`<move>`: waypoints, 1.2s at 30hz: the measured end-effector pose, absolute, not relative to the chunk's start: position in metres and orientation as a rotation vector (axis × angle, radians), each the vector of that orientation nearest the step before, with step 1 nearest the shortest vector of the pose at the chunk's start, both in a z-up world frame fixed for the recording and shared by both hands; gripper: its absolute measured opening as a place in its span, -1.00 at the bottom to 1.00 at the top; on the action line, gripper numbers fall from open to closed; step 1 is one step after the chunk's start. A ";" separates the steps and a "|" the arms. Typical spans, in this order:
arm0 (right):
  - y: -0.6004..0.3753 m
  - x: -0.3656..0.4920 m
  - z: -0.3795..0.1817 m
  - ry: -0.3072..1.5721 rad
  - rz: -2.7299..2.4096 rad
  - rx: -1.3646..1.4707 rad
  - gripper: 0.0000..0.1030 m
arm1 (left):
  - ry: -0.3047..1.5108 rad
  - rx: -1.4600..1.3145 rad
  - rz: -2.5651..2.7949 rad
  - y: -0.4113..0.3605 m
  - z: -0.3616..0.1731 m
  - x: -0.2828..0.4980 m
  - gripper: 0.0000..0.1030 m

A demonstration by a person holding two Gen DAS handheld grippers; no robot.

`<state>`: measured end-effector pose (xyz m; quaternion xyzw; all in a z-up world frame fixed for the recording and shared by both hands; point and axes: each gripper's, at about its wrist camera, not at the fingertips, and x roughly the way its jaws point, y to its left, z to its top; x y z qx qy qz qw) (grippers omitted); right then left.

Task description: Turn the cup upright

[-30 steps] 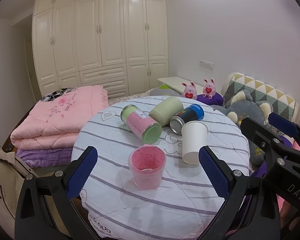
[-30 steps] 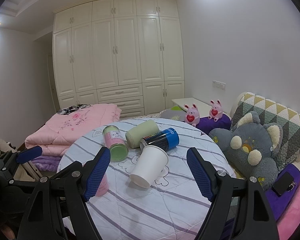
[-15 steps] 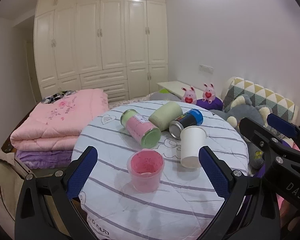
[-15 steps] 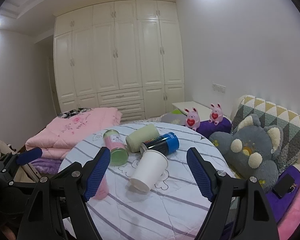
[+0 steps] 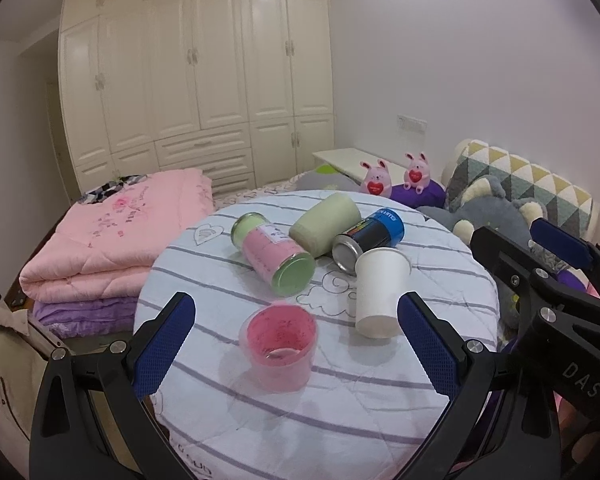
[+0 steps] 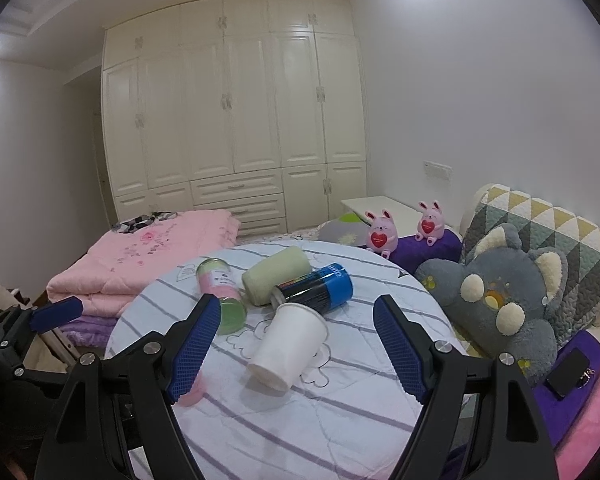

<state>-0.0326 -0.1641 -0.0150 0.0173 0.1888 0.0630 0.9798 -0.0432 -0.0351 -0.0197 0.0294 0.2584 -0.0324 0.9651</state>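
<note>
Right gripper: jaws spread wide and empty, framing the white paper cup from the near side.
Left gripper: jaws likewise spread and empty, with the pink plastic cup standing upright between them, near and to the left of the white paper cup.
White paper cup: the task's thing, lying tipped on the striped round table, base toward the cameras, rim resting against the blue can.
Blue can: on its side just behind the white paper cup, touching its rim; likely to roll if the cup is dragged or levered against it.
Green cup and pink jar: on their sides left of the blue can, packed close.
Risk: thin paper walls may crush under a hard pinch; the soft quilted cover could let the righted cup topple; a wide swing may clip the pink plastic cup.
</note>
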 end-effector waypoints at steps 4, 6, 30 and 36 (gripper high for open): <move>-0.170 -0.027 -0.015 0.386 0.115 0.041 0.56 | 0.526 0.056 -0.069 -0.039 -0.019 -0.037 0.99; -0.171 -0.025 -0.015 0.390 0.114 0.045 0.56 | 0.526 0.058 -0.068 -0.039 -0.018 -0.035 0.99; -0.164 -0.019 -0.012 0.399 0.120 0.025 0.56 | 0.528 0.057 -0.063 -0.039 -0.017 -0.027 0.99; -0.160 -0.018 -0.011 0.397 0.120 0.020 0.56 | 0.518 0.055 -0.052 -0.034 -0.016 -0.023 0.99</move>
